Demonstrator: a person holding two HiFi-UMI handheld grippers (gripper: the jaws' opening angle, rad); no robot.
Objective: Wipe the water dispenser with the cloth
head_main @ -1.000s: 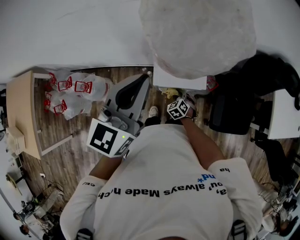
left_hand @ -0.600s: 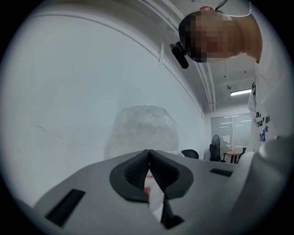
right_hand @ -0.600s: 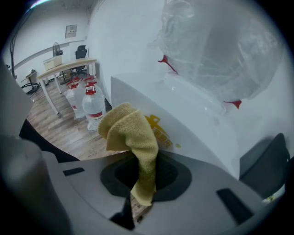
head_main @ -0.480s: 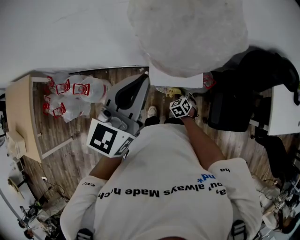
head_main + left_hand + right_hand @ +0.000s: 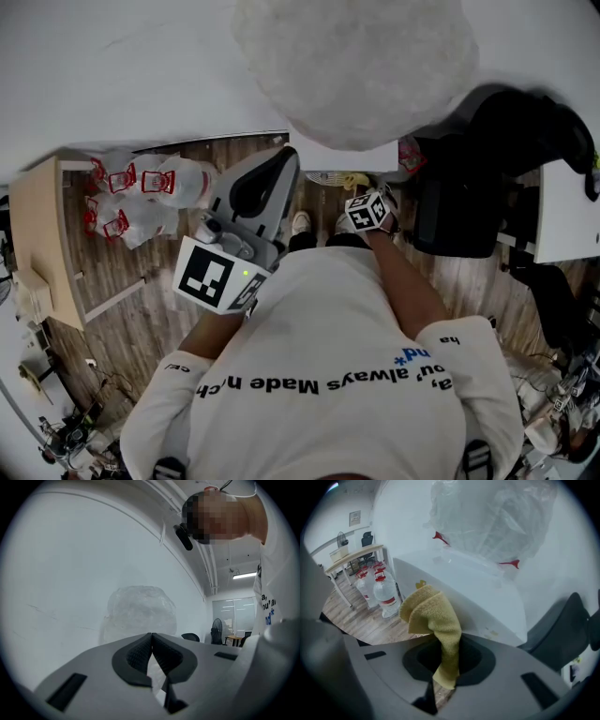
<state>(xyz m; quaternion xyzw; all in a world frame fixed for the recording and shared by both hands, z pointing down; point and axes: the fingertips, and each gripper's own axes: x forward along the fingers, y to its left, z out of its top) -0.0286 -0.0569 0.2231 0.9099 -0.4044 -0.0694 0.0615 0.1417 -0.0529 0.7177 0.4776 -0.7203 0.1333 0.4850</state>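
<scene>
The white water dispenser [image 5: 349, 156] stands against the wall, and its bottle [image 5: 354, 66] is wrapped in clear plastic. My right gripper [image 5: 360, 193] is shut on a yellow cloth [image 5: 353, 180] just in front of the dispenser's upper body. In the right gripper view the cloth [image 5: 433, 616] sticks up from between the jaws of the gripper [image 5: 447, 656], close to the dispenser's white front [image 5: 473, 597]; I cannot tell whether it touches. My left gripper [image 5: 288, 157] is shut and holds nothing, raised to the left of the dispenser. Its pads [image 5: 140, 653] meet, and the wrapped bottle [image 5: 138, 613] is beyond.
Several water bottles with red labels [image 5: 141, 192] stand on the wooden floor at the left beside a light wooden table [image 5: 37, 234]. A black office chair [image 5: 459, 211] is right of the dispenser, and a white desk [image 5: 570, 225] at the far right.
My right gripper with the cloth has moved forward and slightly right, closer to the dispenser. The left gripper has stayed where it was.
</scene>
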